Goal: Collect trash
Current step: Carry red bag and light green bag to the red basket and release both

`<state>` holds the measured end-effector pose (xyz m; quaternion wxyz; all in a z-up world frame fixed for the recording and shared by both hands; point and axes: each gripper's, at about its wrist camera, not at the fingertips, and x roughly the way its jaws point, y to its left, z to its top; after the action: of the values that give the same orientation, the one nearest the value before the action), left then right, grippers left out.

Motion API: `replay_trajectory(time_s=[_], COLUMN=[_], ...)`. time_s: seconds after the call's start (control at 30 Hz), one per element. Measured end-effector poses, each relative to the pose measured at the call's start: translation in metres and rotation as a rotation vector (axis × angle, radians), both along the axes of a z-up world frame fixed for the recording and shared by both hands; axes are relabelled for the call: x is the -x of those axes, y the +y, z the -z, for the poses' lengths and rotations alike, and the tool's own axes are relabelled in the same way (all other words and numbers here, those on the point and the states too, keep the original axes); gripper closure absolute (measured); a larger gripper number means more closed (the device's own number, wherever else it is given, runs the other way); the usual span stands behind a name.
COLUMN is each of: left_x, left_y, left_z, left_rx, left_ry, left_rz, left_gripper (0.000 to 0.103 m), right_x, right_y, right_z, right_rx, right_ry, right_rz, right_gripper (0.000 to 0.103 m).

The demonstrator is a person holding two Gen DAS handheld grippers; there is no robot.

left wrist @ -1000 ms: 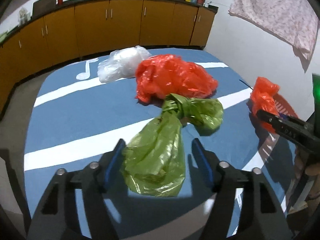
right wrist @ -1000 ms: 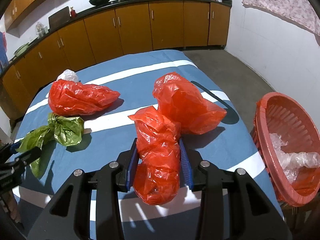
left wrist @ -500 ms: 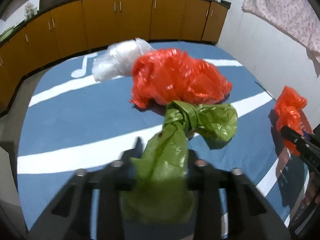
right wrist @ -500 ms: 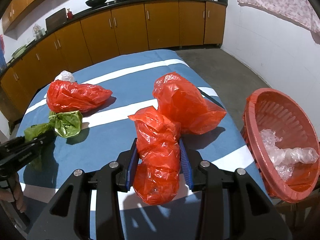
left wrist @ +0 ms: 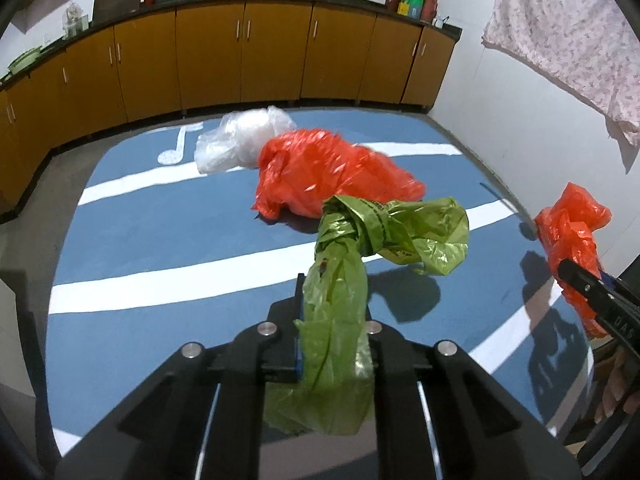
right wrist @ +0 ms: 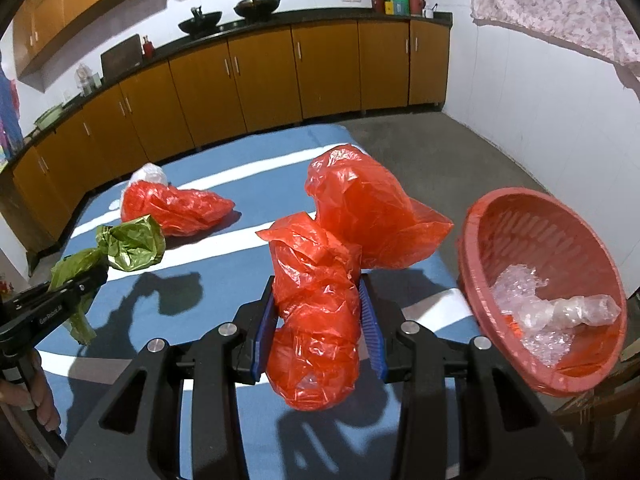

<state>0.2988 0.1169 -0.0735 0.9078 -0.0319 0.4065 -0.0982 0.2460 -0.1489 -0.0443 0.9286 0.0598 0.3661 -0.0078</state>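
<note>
Green bag [left wrist: 340, 320] pinched between left jaws, red bag [right wrist: 316, 312] between right.

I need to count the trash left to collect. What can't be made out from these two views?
- Clear bag, right wrist view: mostly hidden behind the far red bag.
- Basket, right wrist view: its bottom is covered by clear plastic.
- Green bag, left wrist view: its lower end is hidden behind the left gripper.
- Countertop items: too small to identify.
</note>
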Motion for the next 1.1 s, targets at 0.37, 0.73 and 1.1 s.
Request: replay_trajectory(time_s=[0.37,0.73,1.1], left_x=[0.025,0.034,0.040], left_y=[-0.051,-0.113,-0.182], left_z=[-0.036,-0.048,-0.050], left_rx=[0.010,0.029,0.061], left_ry=[-0.076,-0.105,-0.106], left_rz=[0.031,0.097,0.179], left_gripper=[0.091,0.091,0.091], right_x=[0.039,0.064,0.073], right_y=[-0.032,-0.082,-0.129], right_z=[-0.028,-0.034,-0.029], right_rx=[0.041,0.064,0.077], right_ry=[-0.090,-0.122,-0.117], right_rz=[0.043,0.146,0.249], right_gripper=[0.063,0.063,0.063])
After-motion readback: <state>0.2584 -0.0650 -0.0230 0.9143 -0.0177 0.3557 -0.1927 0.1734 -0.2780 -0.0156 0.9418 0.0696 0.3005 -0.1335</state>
